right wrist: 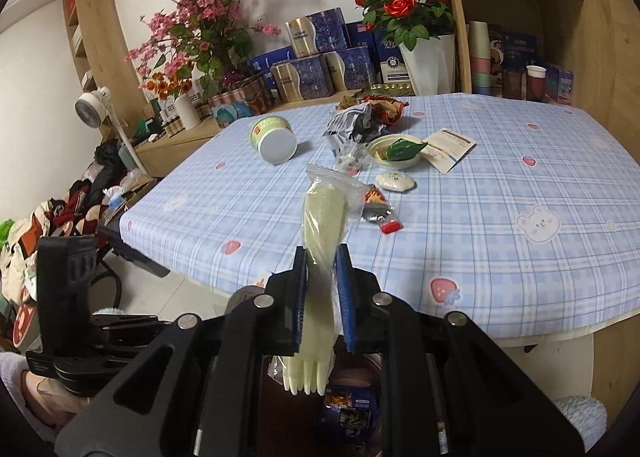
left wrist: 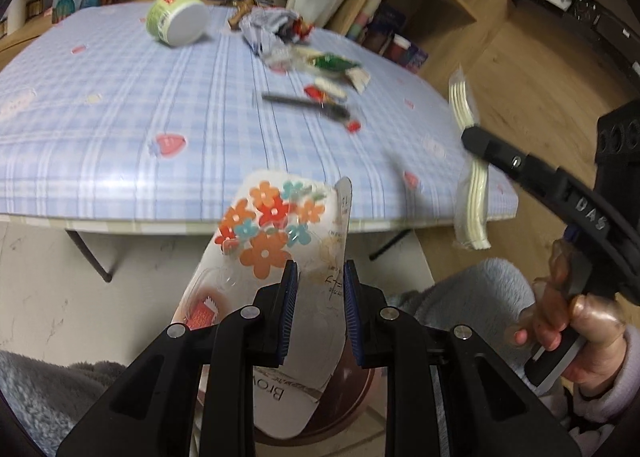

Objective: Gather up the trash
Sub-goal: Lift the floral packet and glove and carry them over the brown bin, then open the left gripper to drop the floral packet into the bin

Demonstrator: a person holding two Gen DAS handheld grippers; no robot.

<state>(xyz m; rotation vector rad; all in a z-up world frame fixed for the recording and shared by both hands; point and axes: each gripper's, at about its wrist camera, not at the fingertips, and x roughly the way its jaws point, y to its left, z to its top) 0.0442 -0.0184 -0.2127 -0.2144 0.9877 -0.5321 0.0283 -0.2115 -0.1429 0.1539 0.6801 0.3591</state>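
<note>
My left gripper [left wrist: 320, 277] is shut on a white flower-printed wrapper [left wrist: 276, 257], held off the table's near edge above a brown bin [left wrist: 340, 409]. My right gripper [right wrist: 322, 257] is shut on a clear bag of cream plastic forks [right wrist: 320, 213], also in the left wrist view [left wrist: 468, 113], held in front of the table over the bin [right wrist: 352, 381]. On the blue checked table [right wrist: 500, 185] lie a tipped green cup [right wrist: 274, 137], crumpled paper [right wrist: 352, 121], a lid with a green sachet [right wrist: 400, 151], a leaflet [right wrist: 450, 147] and small sachets [right wrist: 380, 209].
Boxes and a white pot of red roses [right wrist: 408, 13] stand behind the table. Wooden shelves [right wrist: 516, 17] with cups are at the right. Pink flowers [right wrist: 200, 17], a small fan [right wrist: 90, 105] and a pile of clothes [right wrist: 60, 209] are at the left.
</note>
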